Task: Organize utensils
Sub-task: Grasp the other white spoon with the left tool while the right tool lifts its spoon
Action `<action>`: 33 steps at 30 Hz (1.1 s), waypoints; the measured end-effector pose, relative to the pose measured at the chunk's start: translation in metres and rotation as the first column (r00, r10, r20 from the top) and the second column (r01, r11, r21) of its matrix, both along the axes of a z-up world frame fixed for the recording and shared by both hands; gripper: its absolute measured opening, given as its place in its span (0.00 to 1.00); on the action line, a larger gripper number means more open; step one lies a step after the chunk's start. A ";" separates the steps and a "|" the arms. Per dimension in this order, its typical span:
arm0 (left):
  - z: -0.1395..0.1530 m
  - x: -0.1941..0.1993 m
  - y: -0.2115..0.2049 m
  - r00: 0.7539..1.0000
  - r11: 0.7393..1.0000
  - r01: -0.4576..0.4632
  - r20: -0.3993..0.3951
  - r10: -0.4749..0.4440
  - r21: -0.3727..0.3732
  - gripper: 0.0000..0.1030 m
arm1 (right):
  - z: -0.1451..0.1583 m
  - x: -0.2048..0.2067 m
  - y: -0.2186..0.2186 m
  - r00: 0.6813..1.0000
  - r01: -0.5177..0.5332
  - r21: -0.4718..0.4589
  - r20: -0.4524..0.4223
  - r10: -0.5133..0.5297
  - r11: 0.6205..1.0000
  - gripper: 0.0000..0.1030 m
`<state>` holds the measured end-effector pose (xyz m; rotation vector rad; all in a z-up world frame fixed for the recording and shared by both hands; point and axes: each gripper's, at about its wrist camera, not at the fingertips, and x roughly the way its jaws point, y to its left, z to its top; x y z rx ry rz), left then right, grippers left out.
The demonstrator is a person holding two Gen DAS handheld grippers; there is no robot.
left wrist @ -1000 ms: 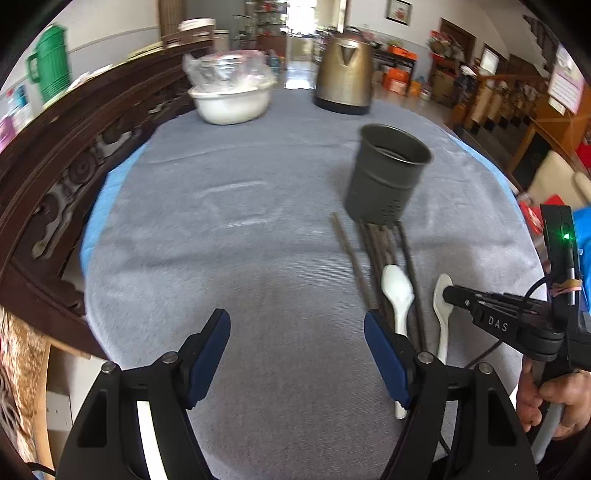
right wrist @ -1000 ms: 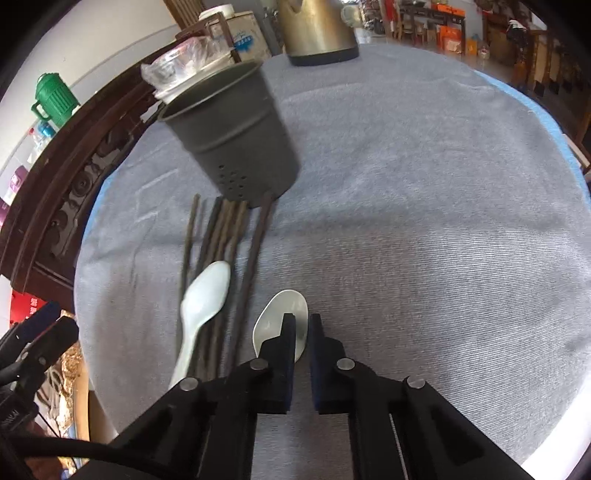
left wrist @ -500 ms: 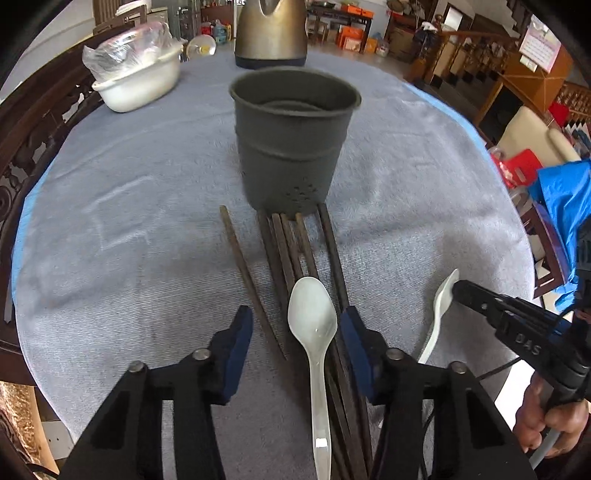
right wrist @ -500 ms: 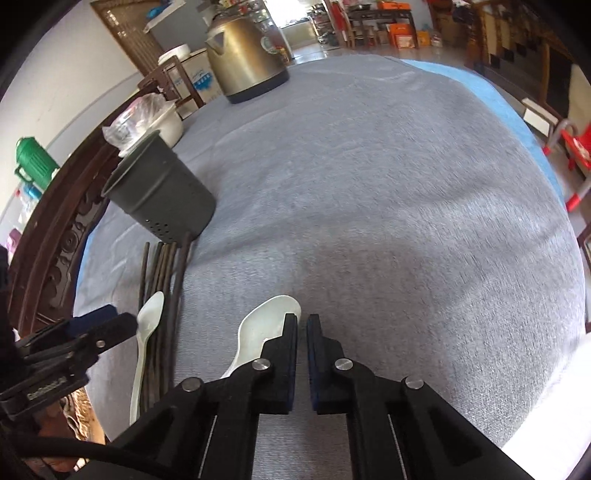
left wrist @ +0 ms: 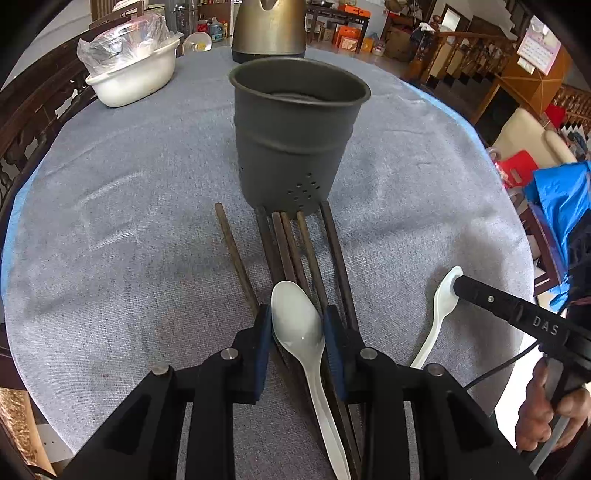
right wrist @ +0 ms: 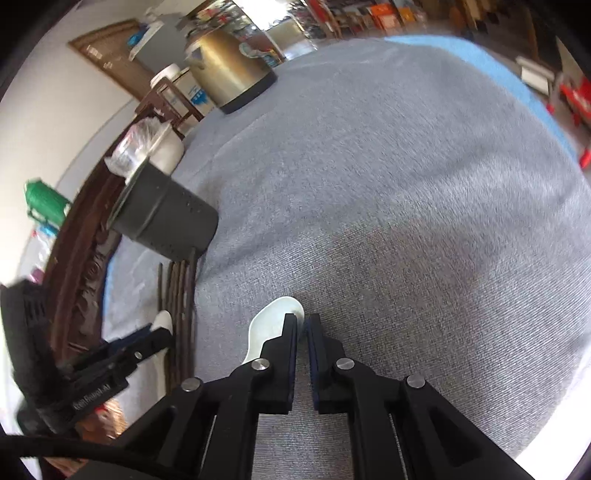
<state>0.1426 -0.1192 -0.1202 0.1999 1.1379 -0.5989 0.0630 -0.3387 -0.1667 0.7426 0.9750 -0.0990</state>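
Observation:
A dark grey utensil holder (left wrist: 295, 147) (right wrist: 166, 225) stands upright on the grey tablecloth. Several dark chopsticks (left wrist: 306, 251) (right wrist: 181, 288) lie in front of it. A white spoon (left wrist: 295, 317) (right wrist: 162, 319) rests on them. My left gripper (left wrist: 297, 325) (right wrist: 159, 336) points down over it, its jaws closing, both blue pads against the sides of the spoon's bowl. A second white spoon (left wrist: 439, 314) (right wrist: 271, 325) lies to the right on the cloth. My right gripper (right wrist: 304, 325) (left wrist: 460, 286) is shut with nothing between its fingers, its tip touching that spoon's bowl.
A brass kettle (left wrist: 269, 26) (right wrist: 229, 70) and a white bowl under plastic (left wrist: 133, 74) stand at the table's far side. Dark carved wood (left wrist: 22, 110) borders the left. The table edge (left wrist: 517, 369) runs close on the right, by a person's hand (left wrist: 546, 417).
My left gripper came forward and down over the white spoon, and its jaws narrowed from wide onto the bowl. The right gripper rolled and stayed by the second spoon.

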 end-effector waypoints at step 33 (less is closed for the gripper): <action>0.087 -0.013 0.057 0.926 0.975 -0.137 0.326 0.189 -0.175 0.29 | 0.014 0.032 0.019 0.993 -0.021 -0.082 -0.118 0.011 0.996 0.64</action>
